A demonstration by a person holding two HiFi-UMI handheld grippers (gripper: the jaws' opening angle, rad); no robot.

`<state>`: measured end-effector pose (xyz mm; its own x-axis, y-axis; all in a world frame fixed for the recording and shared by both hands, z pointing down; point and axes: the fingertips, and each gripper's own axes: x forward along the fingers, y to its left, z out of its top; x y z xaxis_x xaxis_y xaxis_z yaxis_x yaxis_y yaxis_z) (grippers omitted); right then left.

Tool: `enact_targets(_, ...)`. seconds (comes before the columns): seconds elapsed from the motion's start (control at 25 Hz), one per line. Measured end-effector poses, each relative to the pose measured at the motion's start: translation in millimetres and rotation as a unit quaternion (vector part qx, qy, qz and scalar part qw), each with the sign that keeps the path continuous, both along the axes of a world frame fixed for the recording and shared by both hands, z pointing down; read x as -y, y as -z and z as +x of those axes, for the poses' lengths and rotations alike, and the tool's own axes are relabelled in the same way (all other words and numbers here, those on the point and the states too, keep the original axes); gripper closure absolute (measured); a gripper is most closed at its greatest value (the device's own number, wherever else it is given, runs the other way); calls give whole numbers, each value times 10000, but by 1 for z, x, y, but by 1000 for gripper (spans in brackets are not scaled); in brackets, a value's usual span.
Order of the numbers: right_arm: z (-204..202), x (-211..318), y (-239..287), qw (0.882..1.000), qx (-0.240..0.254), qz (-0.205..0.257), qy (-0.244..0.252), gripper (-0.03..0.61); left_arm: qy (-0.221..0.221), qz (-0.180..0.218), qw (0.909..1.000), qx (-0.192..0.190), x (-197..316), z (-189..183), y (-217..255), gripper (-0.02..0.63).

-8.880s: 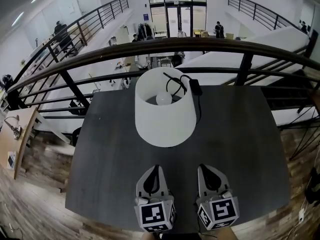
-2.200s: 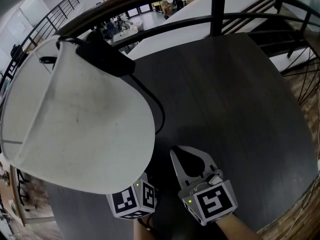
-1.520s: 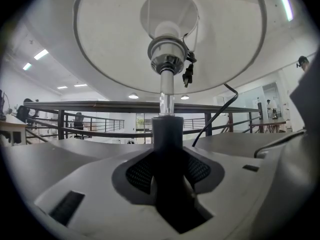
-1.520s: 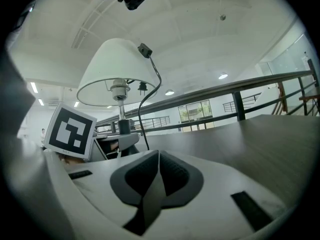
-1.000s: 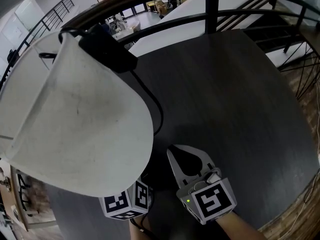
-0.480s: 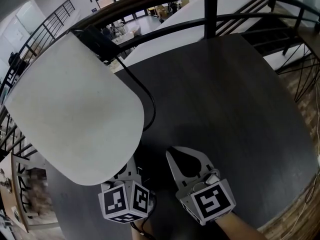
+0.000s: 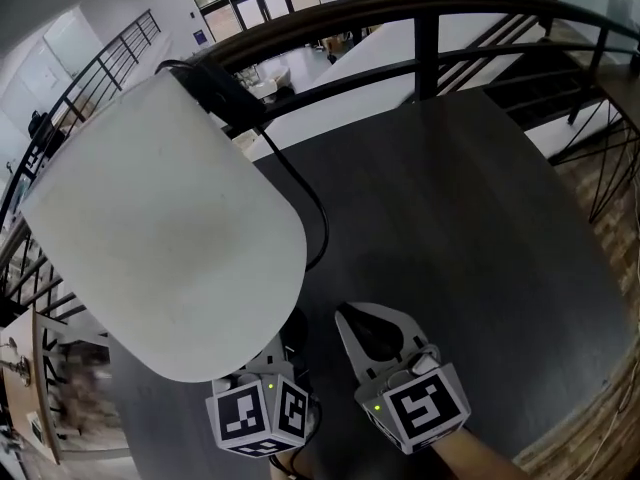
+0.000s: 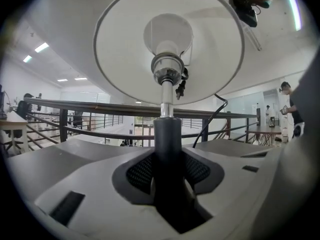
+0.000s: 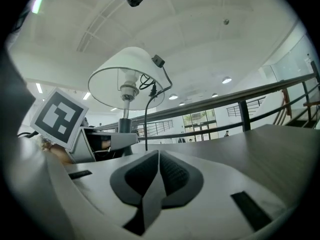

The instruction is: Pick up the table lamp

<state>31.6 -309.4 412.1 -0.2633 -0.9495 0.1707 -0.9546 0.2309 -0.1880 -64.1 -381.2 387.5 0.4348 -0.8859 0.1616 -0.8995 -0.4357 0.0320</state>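
The table lamp has a wide white shade [image 7: 170,228] that fills the left of the head view. Its black cord [image 7: 305,193] runs from the shade's top down to the dark table [image 7: 460,208]. In the left gripper view my left gripper [image 8: 167,171] is shut on the lamp's dark pole [image 8: 165,144], under the socket [image 8: 167,74] and the shade [image 8: 210,44]. In the head view only its marker cube [image 7: 262,413] shows below the shade. My right gripper [image 7: 366,320] hovers beside it, shut and empty [image 9: 157,159]. From there the lamp [image 9: 127,79] is up to the left. Its base is hidden.
A dark metal railing [image 7: 425,28] runs along the table's far edge, with a lower floor beyond it. Wooden flooring [image 7: 600,388] lies to the right of the table. A person [image 8: 287,101] stands far off at the right of the left gripper view.
The lamp has risen with my left gripper and its shade now stands more upright and higher in the view. My right gripper, still shut, has lifted a little alongside.
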Motion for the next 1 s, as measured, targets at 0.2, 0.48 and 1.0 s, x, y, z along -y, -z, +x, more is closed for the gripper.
enact_targets(0.2, -5, -3, 30, 9998, 24, 210, -58, 566, -5, -1, 10000, 14, -15, -11, 25, 434)
enact_targets(0.48, -8, -9, 66, 9992, 241, 261, -190, 583, 75, 31, 10000, 21, -36, -30, 55, 434)
enact_targets(1.0, 10, -30, 102, 9978, 342, 134, -553, 588, 147, 69, 9998, -92, -62, -45, 99, 434)
